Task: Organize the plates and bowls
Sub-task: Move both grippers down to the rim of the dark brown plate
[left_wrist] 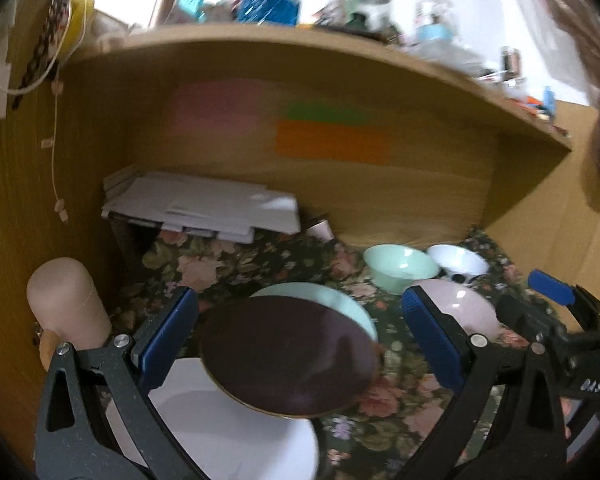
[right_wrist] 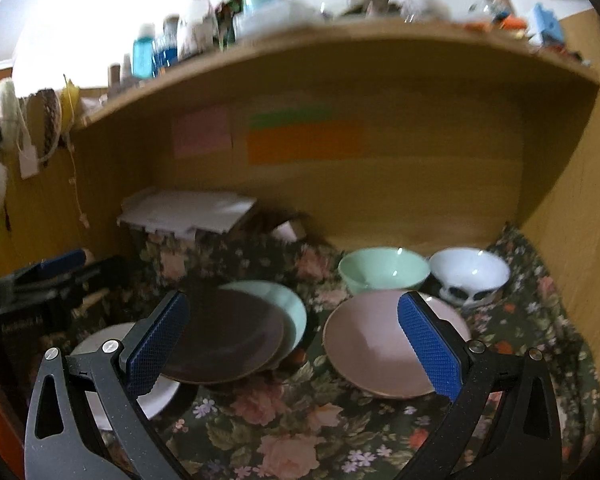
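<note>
A dark brown plate (left_wrist: 288,356) lies on a mint plate (left_wrist: 340,300) and overlaps a white plate (left_wrist: 236,432). A pink plate (left_wrist: 468,304) lies to the right, with a mint bowl (left_wrist: 400,266) and a white bowl (left_wrist: 458,260) behind it. My left gripper (left_wrist: 300,344) is open and empty above the brown plate. My right gripper (right_wrist: 296,344) is open and empty, between the brown plate (right_wrist: 224,340) and the pink plate (right_wrist: 380,344). The right wrist view also shows the mint plate (right_wrist: 292,304), white plate (right_wrist: 156,396), mint bowl (right_wrist: 384,272) and white bowl (right_wrist: 468,276).
Everything rests on a floral cloth (right_wrist: 284,432) inside a wooden alcove under a cluttered shelf (right_wrist: 340,40). A stack of white papers (left_wrist: 204,204) lies at the back left. A pale pink cylinder (left_wrist: 66,304) stands at the left wall.
</note>
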Available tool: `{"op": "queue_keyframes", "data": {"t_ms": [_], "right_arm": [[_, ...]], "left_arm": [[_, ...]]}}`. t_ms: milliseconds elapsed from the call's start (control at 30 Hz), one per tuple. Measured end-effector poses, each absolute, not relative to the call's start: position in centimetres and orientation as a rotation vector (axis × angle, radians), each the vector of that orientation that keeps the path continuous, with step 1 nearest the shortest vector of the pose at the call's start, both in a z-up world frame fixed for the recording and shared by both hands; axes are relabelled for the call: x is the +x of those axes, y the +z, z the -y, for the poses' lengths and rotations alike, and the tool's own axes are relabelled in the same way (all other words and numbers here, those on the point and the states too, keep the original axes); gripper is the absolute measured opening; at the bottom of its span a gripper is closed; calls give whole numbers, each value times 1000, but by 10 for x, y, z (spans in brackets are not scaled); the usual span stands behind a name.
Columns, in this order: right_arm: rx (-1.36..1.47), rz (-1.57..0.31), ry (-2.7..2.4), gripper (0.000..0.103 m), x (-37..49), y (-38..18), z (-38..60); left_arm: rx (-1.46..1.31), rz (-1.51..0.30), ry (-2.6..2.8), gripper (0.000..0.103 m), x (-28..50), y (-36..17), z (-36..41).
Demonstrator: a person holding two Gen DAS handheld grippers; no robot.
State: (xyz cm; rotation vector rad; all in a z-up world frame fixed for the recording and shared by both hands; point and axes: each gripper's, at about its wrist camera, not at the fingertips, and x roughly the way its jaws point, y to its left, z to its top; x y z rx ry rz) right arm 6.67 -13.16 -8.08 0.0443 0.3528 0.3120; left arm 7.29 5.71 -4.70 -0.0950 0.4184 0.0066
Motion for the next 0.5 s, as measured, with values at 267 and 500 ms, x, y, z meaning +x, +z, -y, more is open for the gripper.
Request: {"op": "queue_keyframes", "data": {"t_ms": [267, 500], "right_arm": [[29, -490, 369, 93, 102, -102, 108], [28, -620, 404, 69, 126, -125, 90]], "left_arm": [[-130, -572, 34, 103, 119, -76, -97], [-23, -676, 38, 88, 144, -99, -104]]}}
